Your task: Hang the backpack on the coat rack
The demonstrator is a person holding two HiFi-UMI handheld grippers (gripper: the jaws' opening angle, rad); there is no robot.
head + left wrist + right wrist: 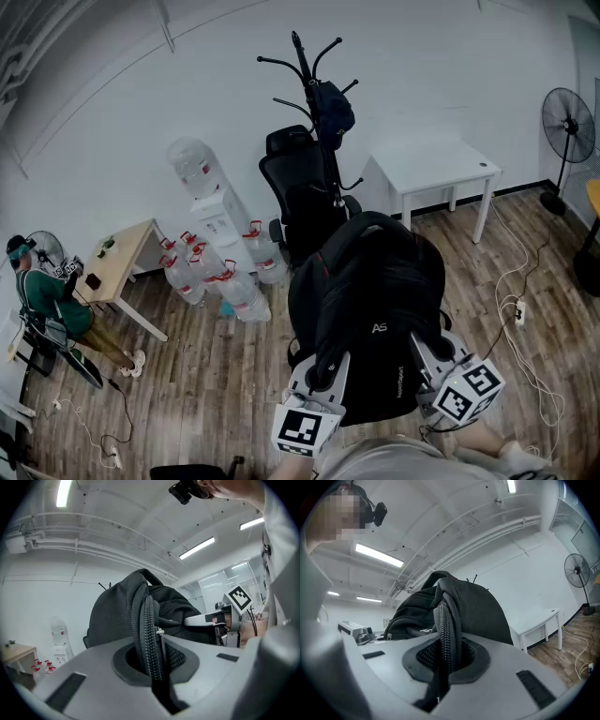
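A black backpack (pixel 370 309) hangs in the air between both grippers, above the wooden floor. My left gripper (pixel 326 373) is shut on a black strap (pixel 149 634) at the pack's lower left. My right gripper (pixel 424 354) is shut on another strap (pixel 449 634) at the lower right. The straps run down into each gripper's closed jaws. The black coat rack (pixel 309 84) stands by the white wall beyond the pack, with a dark bag (pixel 333 111) hanging on one hook. Its lower pole is hidden behind an office chair (pixel 300 187).
Several water bottles (pixel 230 277) and a dispenser (pixel 202 192) stand left of the chair. A white table (pixel 436 169) is at the right, a fan (pixel 567 127) at far right, cables (pixel 520 309) on the floor. A person (pixel 47 300) sits at a small wooden desk (pixel 122 262) far left.
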